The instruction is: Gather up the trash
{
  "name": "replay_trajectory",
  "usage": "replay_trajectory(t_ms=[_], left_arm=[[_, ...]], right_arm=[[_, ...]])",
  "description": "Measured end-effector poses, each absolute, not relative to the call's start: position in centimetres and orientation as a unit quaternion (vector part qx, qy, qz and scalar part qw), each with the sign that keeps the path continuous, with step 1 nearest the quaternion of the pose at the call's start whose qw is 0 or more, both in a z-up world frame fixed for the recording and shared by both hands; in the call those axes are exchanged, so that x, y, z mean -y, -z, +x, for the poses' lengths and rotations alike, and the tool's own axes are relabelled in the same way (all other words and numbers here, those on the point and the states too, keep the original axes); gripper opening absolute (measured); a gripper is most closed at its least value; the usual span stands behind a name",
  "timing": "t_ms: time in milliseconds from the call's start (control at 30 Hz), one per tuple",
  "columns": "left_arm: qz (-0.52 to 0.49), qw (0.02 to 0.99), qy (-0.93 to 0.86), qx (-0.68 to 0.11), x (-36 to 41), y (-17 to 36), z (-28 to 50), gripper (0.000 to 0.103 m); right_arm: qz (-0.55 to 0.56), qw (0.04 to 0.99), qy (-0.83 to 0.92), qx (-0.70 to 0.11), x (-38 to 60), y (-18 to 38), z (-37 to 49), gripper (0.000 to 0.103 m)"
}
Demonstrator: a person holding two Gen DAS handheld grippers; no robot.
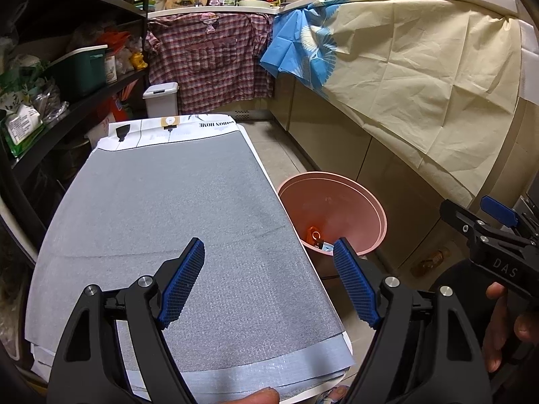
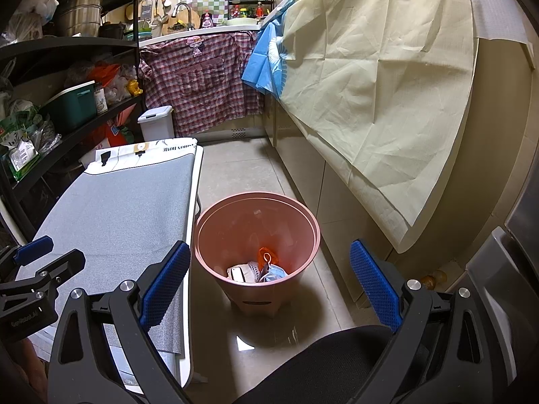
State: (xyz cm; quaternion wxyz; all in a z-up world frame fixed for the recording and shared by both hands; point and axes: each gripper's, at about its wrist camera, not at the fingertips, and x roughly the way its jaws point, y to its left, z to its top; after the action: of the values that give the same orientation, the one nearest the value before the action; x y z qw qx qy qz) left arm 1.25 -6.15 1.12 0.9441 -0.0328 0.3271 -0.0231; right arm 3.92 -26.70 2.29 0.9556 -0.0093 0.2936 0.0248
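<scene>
A pink trash bin (image 2: 256, 222) stands on the floor right of the table; it also shows in the left wrist view (image 1: 337, 208). Trash (image 2: 259, 269) lies at its bottom: an orange wrapper, white and blue scraps. My left gripper (image 1: 269, 279) is open and empty above the grey table mat (image 1: 168, 208). My right gripper (image 2: 269, 282) is open and empty, held above and in front of the bin. The right gripper's body shows at the left wrist view's right edge (image 1: 488, 235).
Black shelves (image 2: 50, 77) with bags and boxes line the left. A white lidded bin (image 2: 156, 123) stands beyond the table. Cabinets draped in cream cloth (image 2: 387, 101) run along the right. A small bottle (image 2: 433, 277) lies on the floor by the cabinet.
</scene>
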Motion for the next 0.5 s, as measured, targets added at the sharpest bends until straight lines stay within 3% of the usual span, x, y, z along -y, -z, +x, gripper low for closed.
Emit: replay_trajectory(t_ms=[500], left_arm=[[-0.033, 0.945, 0.027, -0.325, 6.45, -1.2, 1.21, 0.077]], right_arm=[[-0.01, 0.956, -0.025, -0.294, 26.73, -2.26, 3.94, 0.094]])
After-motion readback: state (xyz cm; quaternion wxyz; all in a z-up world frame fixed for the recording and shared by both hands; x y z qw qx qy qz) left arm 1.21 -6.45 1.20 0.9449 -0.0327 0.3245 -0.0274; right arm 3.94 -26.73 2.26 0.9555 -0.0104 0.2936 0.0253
